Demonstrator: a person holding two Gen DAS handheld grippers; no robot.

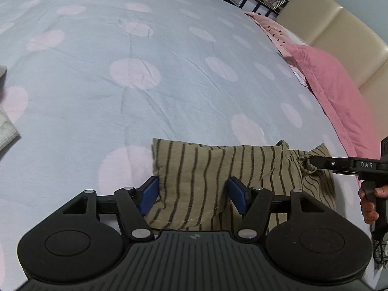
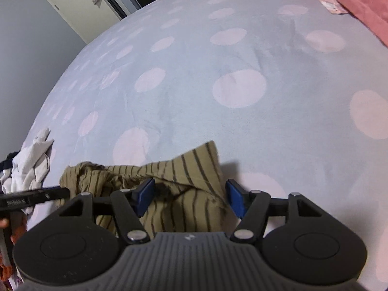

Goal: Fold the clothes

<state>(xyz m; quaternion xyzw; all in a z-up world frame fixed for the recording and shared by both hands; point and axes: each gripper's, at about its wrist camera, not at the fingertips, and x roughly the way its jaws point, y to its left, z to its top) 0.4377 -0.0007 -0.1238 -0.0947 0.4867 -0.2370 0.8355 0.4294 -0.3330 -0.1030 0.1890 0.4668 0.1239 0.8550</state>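
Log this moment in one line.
task: fold clothes | left tool: open, straddling striped garment | right tool: open, straddling its other end | surface: dotted bedspread

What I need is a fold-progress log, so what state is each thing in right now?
striped garment: lying on the bedspread, partly folded, one end bunched.
left gripper: open, garment between its pads.
right gripper: open, straddling the garment's other end.
white clothes: crumpled pile, unfolded.
bedspread: spread out, lightly creased.
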